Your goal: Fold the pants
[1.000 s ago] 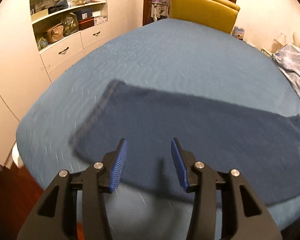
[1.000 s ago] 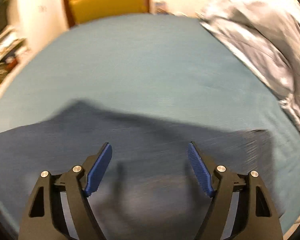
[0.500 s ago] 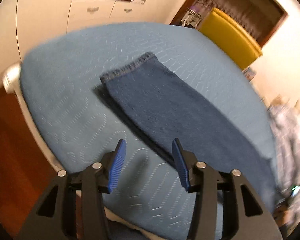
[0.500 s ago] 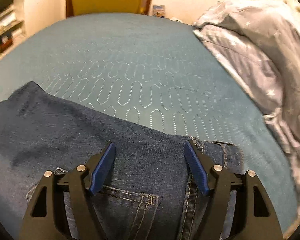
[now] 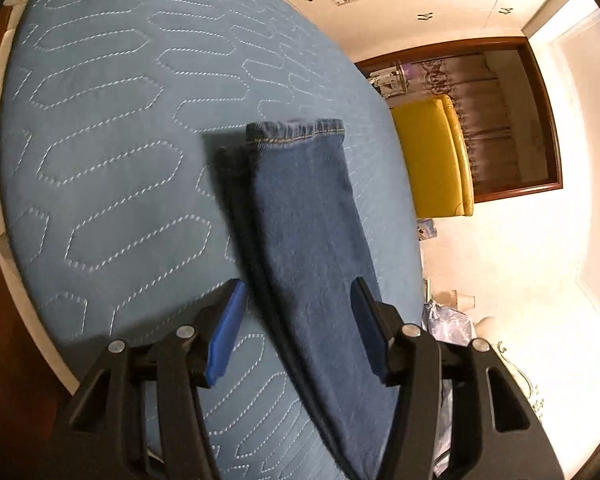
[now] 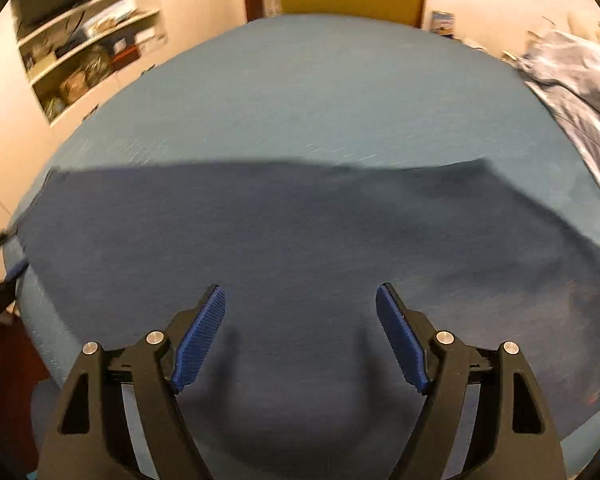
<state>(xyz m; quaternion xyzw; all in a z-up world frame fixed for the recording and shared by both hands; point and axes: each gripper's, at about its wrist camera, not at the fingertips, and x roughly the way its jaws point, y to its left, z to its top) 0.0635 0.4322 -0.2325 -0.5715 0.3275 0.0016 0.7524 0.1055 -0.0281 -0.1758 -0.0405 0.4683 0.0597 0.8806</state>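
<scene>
Flat on the quilted blue bedspread lie the dark denim pants; the left gripper and right gripper both gape, holding nothing.

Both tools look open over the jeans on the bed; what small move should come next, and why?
Probably lower the left tool onto the leg of the jeans near the hem and close. Its jaws stand open astride the leg, holding nothing, and the jeans lie stretched lengthwise on the blue quilt. The right tool also hangs open above the denim.
</scene>
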